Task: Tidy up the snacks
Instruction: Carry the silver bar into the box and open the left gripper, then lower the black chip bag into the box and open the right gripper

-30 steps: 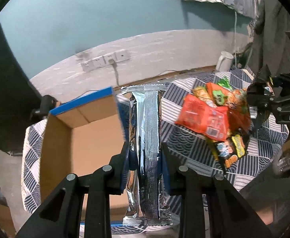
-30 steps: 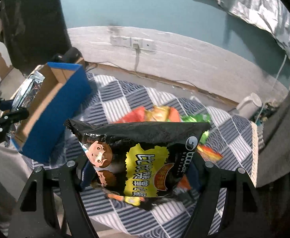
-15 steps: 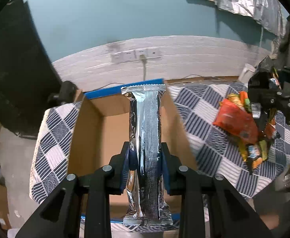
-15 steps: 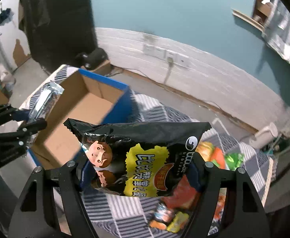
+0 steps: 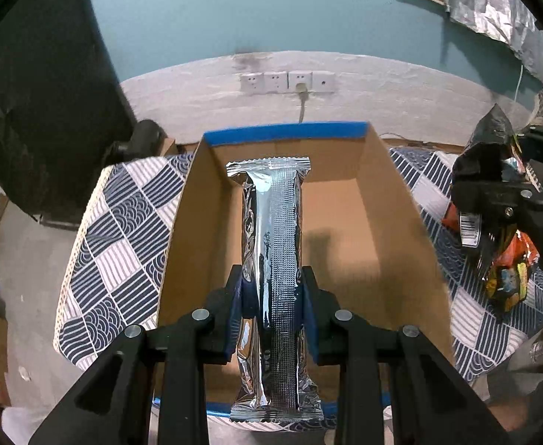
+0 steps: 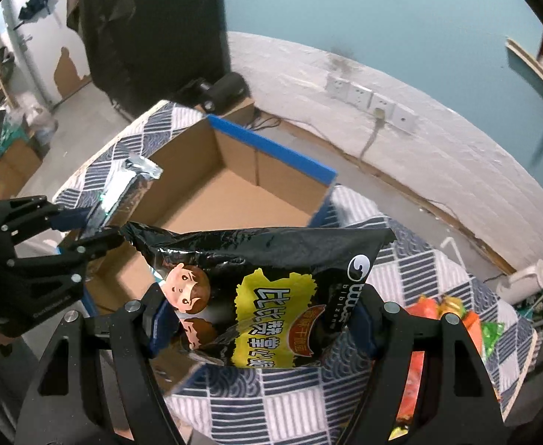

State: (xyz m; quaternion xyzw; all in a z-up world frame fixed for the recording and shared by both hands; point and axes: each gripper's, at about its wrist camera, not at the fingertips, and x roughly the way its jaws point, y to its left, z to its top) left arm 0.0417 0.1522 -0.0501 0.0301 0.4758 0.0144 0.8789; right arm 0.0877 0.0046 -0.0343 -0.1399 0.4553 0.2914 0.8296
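Two packets in hand: one per gripper, both carried above the cardboard box [image 5: 345, 222]
Left gripper [image 5: 271, 307]: clenched on the silver foil packet [image 5: 273, 259], pads pinching its lower middle
Silver foil packet: held lengthwise over the box interior, far end toward the blue-edged back wall, near end overhanging the front rim; seemingly not touching the floor of the box
Right gripper [image 6: 260, 330]: clamped across the black snack bag [image 6: 264, 296], pads at its two side edges
Black snack bag: held broadside to the camera, off the table, just right of the box and near its front right corner
Cardboard box: open top, brown floor bare wherever visible, standing on the patterned tablecloth [image 5: 123, 230]
Remaining snacks [image 6: 445, 319]: orange, yellow and green packets heaped on the cloth to the right of the box, well apart from it
Step in hand: judged to be the placing of the foil packet, the first item to go in
Progress: early, judging by the bare box floor and the heap not yet sorted
Next move: lower the left gripper until the packet lies along the floor, likely against one wall, then open; bring the black bag over the right rim afterwards
Risk: crowded space over the box, so the two grippers could knock together; slick foil may slide askew on release
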